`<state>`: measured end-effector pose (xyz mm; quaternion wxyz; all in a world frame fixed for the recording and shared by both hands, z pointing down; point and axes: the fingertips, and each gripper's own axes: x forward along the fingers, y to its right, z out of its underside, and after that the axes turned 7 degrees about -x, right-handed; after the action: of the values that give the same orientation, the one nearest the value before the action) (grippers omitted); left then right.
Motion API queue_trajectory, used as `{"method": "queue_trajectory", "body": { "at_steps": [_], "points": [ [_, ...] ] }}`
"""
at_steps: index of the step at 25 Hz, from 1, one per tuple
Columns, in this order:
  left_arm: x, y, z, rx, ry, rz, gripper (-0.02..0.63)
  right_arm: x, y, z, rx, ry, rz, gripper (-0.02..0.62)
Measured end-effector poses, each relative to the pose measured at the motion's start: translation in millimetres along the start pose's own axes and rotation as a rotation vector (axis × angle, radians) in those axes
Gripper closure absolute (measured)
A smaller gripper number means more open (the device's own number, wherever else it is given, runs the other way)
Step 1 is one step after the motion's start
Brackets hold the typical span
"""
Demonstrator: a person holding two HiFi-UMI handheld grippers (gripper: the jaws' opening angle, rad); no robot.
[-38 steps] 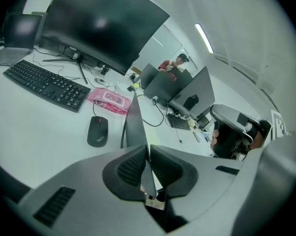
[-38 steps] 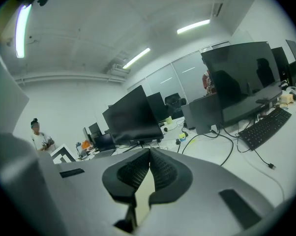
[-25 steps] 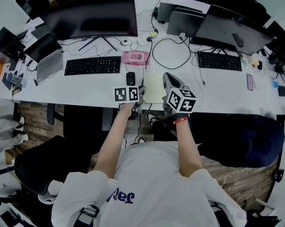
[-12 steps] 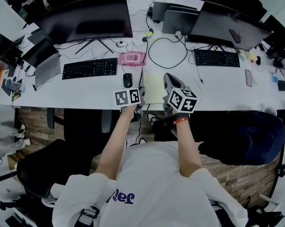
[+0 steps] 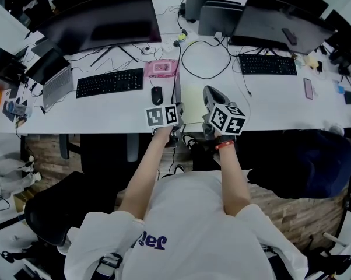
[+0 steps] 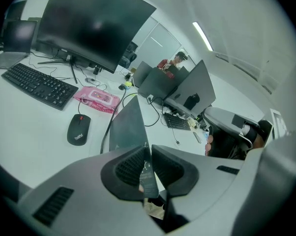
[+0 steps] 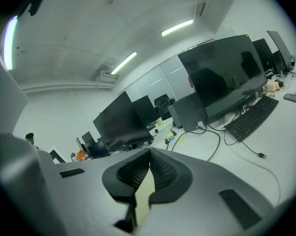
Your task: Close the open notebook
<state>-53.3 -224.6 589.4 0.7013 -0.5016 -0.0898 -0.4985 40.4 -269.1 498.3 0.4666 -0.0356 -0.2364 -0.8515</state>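
The desk [image 5: 105, 112] runs across in front of me. A big monitor [image 5: 99, 25] is at eleven o'clock and a keyboard [image 5: 110, 82] below it at ten. The notebook [image 5: 193, 105] lies open at twelve o'clock, right at the near edge of the desk, between my two hands. A pink pack [image 5: 161, 68] sits at eleven o'clock of it, and a mouse [image 5: 157, 95] is just beside its left side.

My left gripper [image 6: 148, 154] is clenched on the dark cover [image 6: 128, 127], which stands nearly upright on its spine. The pads have just opened a shade, but the cover is pinched between them. My right gripper [image 7: 149, 157] is clamped on a pale page [image 7: 144, 191] on the right half.

I judge the close about half done. To finish well:
- Swing the cover over toward three o'clock in an arc about the spine. Don't drag it flat, or the book will slide off the near edge.
- Keep the pinch light and near the free edge, so the cover doesn't bend.
- Hold the page down to anchor the book until the cover is well past upright.
- Then release the page and slip the right hand out at three o'clock before the cover lands on it.
- Keep clear of the mouse cable behind.
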Motion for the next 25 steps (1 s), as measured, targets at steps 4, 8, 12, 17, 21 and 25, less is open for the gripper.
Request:
{"method": "queue_trajectory", "body": {
  "at_steps": [4, 8, 12, 17, 21, 25],
  "points": [
    [4, 5, 1, 0.012, -0.011, -0.001, 0.545, -2, 6, -2, 0.008, 0.005, 0.012, 0.58],
    [8, 5, 0, 0.023, -0.017, -0.013, 0.543, -1, 10, -3, 0.013, 0.005, 0.02, 0.58],
    [13, 9, 3, 0.03, -0.023, -0.014, 0.541, -2, 15, -2, 0.019, 0.005, 0.023, 0.58],
    [15, 12, 2, 0.083, -0.033, -0.056, 0.537, 0, 19, -2, 0.033, 0.005, 0.026, 0.58],
    [10, 8, 0, 0.136, -0.048, -0.113, 0.537, 1, 21, 0, 0.041, 0.004, 0.03, 0.58],
    [12, 9, 0, 0.158, -0.052, -0.123, 0.534, 2, 23, -1, 0.051, 0.008, 0.032, 0.58]
  ]
}}
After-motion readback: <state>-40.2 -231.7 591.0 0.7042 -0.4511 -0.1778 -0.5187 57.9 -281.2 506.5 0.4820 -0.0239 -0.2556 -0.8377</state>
